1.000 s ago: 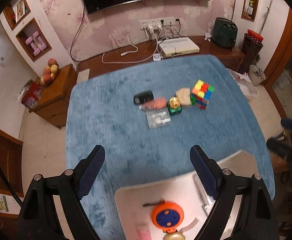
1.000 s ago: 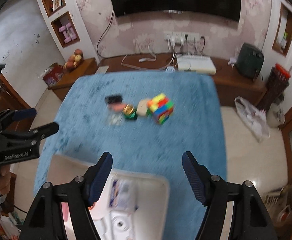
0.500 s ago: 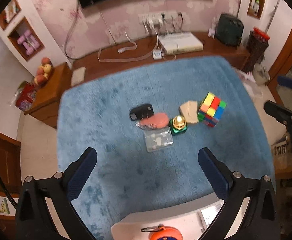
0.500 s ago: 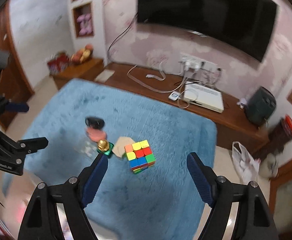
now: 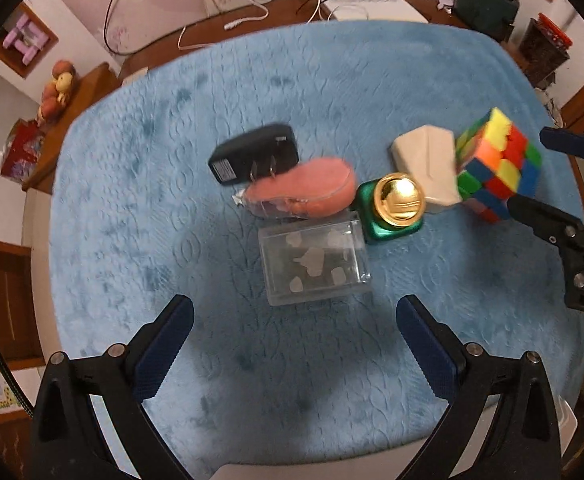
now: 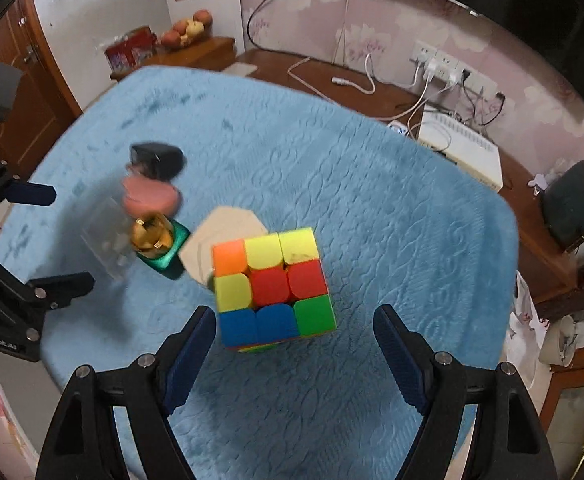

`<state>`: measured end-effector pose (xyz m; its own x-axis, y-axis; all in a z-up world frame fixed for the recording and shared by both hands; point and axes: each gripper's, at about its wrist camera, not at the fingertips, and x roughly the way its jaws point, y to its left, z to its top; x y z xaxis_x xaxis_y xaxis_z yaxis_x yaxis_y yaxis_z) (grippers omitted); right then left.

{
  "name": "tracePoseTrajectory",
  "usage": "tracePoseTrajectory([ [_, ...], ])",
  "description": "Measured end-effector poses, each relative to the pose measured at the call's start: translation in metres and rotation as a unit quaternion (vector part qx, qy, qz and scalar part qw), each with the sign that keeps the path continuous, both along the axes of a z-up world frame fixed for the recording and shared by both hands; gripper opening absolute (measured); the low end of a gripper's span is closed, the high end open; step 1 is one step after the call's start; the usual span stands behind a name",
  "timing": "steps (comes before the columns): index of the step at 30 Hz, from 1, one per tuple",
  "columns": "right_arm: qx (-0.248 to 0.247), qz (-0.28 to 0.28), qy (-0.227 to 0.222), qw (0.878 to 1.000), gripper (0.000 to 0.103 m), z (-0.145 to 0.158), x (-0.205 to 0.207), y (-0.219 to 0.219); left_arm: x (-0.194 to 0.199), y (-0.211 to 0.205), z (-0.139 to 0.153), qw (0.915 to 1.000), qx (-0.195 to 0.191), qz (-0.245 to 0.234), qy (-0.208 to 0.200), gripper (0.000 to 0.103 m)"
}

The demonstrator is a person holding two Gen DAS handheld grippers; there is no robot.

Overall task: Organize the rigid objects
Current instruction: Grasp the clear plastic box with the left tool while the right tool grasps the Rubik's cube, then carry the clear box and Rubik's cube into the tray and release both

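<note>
1. Blue-padded and spread wide, the left gripper is seen at the bottom of the left wrist view with nothing between its fingers; its jaws have just been opening, presumably to clear a broad object.
2. Just above it in that frame lies the clear plastic box, the nearest thing to it and so judged to be its likely target.
3. The right gripper is likewise held open and empty, its jaws having just widened; the puzzle cube sits right above its fingertips at the frame's centre, untouched, and the spread appears matched to the cube's width.
4. The remaining rigid objects are bunched in one cluster at mid-frame of the left wrist view: a black plug adapter at upper left, a pink case against it, a green bottle with a gold cap beside the box, and a beige block touching the cube.
5. Nothing is yet sorted, by the look of it; both claws seem poised so that two pieces can be lifted at once.
6. A plush blue cover with an embossed pattern is spread over the table, a soft footing on which hard pieces are unlikely to slide.
7. Around it, floral pink wallpaper, a dark wooden sideboard with white cables and a white device, and a dark screen at upper right of the right wrist view are seen.
</note>
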<state>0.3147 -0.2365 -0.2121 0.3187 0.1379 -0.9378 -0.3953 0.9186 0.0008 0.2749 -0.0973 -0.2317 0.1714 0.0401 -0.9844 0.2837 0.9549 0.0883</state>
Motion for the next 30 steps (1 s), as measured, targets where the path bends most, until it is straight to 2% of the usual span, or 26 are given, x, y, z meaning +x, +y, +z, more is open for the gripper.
tracePoseTrajectory([
  [11,0.009,0.004,0.009,1.0,0.081,-0.023,0.016,0.009,0.018,0.003,-0.028,0.9985,-0.01,0.05,0.023,0.101],
  [14,0.016,0.009,0.023,1.0,0.065,-0.029,0.016,0.012,0.023,0.005,-0.035,0.9974,-0.01,0.068,0.024,0.1],
  [20,0.014,-0.005,0.02,1.0,0.064,-0.028,0.012,0.011,0.025,0.004,-0.04,0.9947,-0.026,0.095,0.032,0.094],
  [23,0.015,-0.019,0.024,0.999,0.063,-0.026,0.008,0.01,0.022,-0.005,-0.037,0.9949,-0.039,0.089,0.029,0.076],
  [24,0.016,-0.024,0.026,0.999,0.063,-0.025,0.006,0.009,0.022,-0.006,-0.035,0.9954,-0.041,0.082,0.024,0.065],
  [27,0.019,-0.035,0.024,0.999,0.063,-0.019,-0.002,0.008,0.015,-0.016,-0.03,0.9977,-0.016,0.064,0.013,0.064],
  [30,0.02,-0.046,0.014,0.999,0.063,-0.006,-0.014,0.007,0.007,-0.018,-0.02,0.9978,-0.017,0.063,0.007,0.064],
])
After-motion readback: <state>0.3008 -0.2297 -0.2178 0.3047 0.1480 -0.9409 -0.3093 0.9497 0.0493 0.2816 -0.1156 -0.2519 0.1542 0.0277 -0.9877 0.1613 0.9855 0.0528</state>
